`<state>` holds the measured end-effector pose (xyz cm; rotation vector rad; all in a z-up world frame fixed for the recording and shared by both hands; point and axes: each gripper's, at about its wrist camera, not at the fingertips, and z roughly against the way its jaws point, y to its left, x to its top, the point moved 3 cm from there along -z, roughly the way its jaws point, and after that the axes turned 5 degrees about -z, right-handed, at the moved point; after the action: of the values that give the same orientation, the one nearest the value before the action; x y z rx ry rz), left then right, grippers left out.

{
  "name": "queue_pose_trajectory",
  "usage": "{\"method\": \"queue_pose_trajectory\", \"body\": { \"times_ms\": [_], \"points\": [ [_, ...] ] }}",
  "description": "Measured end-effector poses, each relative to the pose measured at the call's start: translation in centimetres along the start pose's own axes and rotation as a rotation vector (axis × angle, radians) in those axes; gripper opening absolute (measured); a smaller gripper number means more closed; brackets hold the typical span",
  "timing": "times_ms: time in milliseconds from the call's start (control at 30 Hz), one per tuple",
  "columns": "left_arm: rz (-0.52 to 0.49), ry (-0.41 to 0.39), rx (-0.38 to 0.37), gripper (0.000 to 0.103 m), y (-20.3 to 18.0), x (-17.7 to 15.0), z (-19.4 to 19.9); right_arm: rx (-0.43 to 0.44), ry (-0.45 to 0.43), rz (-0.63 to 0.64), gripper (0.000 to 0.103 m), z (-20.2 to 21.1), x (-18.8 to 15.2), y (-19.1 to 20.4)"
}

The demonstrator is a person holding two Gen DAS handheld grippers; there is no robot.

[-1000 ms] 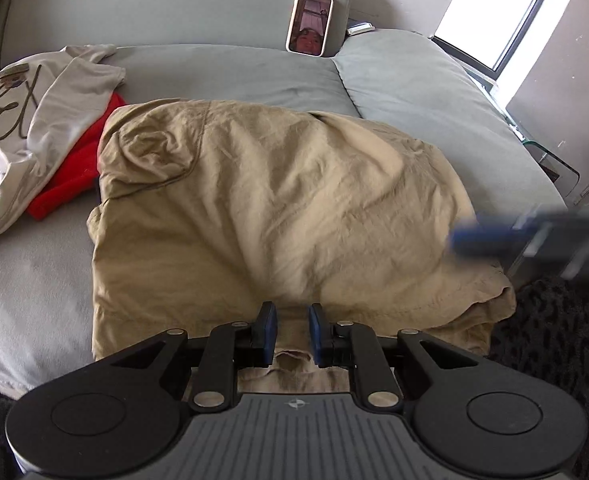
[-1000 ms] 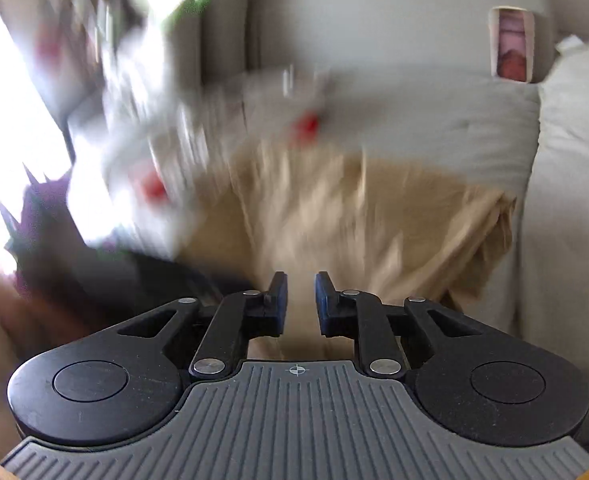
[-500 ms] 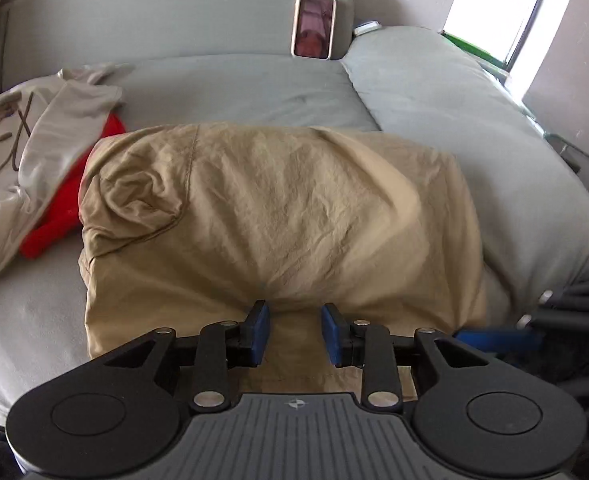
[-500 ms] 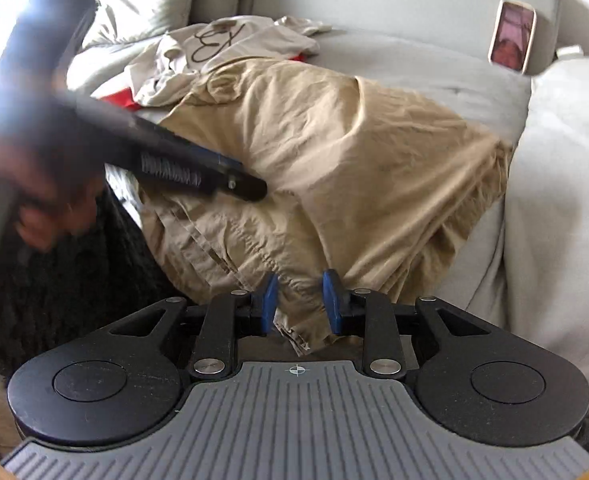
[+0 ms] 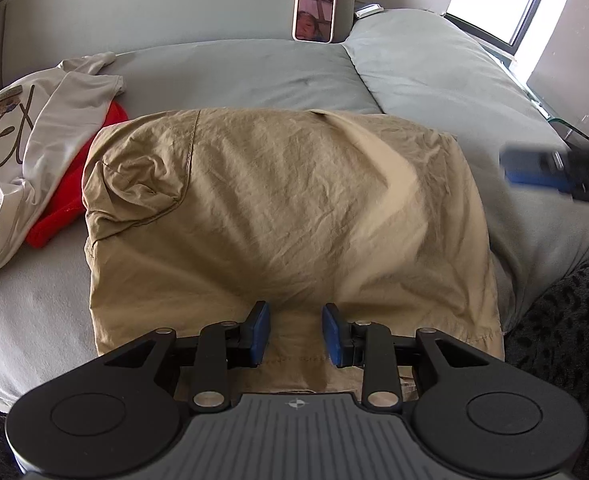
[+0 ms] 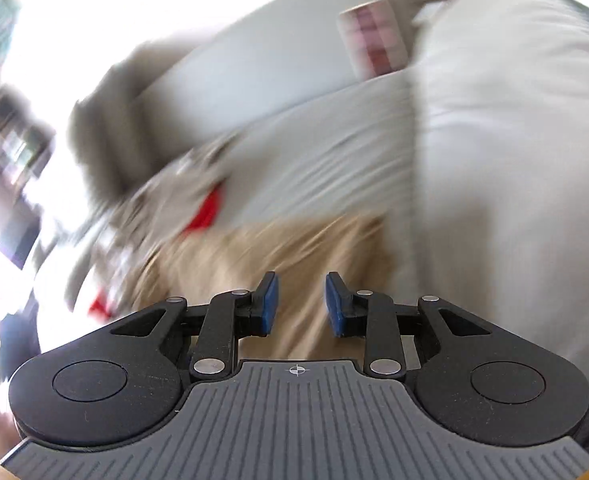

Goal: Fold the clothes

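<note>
Left tongs (image 5: 295, 334) had opened wider and let go of the tan clothes (image 5: 286, 216), which lay folded flat on the sofa (image 5: 234, 76) beside the red cloth (image 5: 66, 208). Right tongs (image 6: 300, 306) were open too, swinging away in a blur. That fold looked done.

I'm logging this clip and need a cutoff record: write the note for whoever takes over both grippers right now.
Left gripper: jaws open, nothing held, low over the near hem of the tan garment.
Right gripper: jaws open, empty; its view is motion-blurred.
Tan garment lies spread in a rough rectangle on the grey sofa, still creased. A white printed top lies over a red item at the sofa's left, both unfolded.
Done: tan garment laid out, partly folded at most.
Left: finish its fold, then the white top and the red item.
</note>
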<state>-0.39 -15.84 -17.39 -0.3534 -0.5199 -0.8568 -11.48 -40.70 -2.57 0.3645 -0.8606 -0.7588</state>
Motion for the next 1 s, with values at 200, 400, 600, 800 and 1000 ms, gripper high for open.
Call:
{"method": "queue_pose_trajectory", "body": {
  "times_ms": [200, 400, 600, 800, 1000],
  "points": [
    [-0.003, 0.003, 0.006, 0.030, -0.3, 0.1, 0.0, 0.015, -0.012, -0.291, 0.033, -2.7, 2.4, -3.6],
    [0.002, -0.001, 0.002, 0.030, -0.3, 0.1, 0.0, 0.041, 0.022, -0.366, 0.021, -4.8, 2.4, -4.1],
    [0.003, -0.002, 0.001, 0.030, -0.3, 0.0, 0.0, 0.048, 0.011, -0.334, 0.016, -5.0, 3.1, -3.5],
    [0.007, -0.005, -0.003, 0.030, -0.2, -0.1, 0.1, 0.036, 0.087, -0.398, 0.018, -6.4, 2.9, -4.3],
    [0.008, -0.006, -0.007, 0.030, -0.1, 0.0, 0.0, 0.046, 0.097, -0.490, 0.019, -7.3, 2.6, -5.7]
  ]
}}
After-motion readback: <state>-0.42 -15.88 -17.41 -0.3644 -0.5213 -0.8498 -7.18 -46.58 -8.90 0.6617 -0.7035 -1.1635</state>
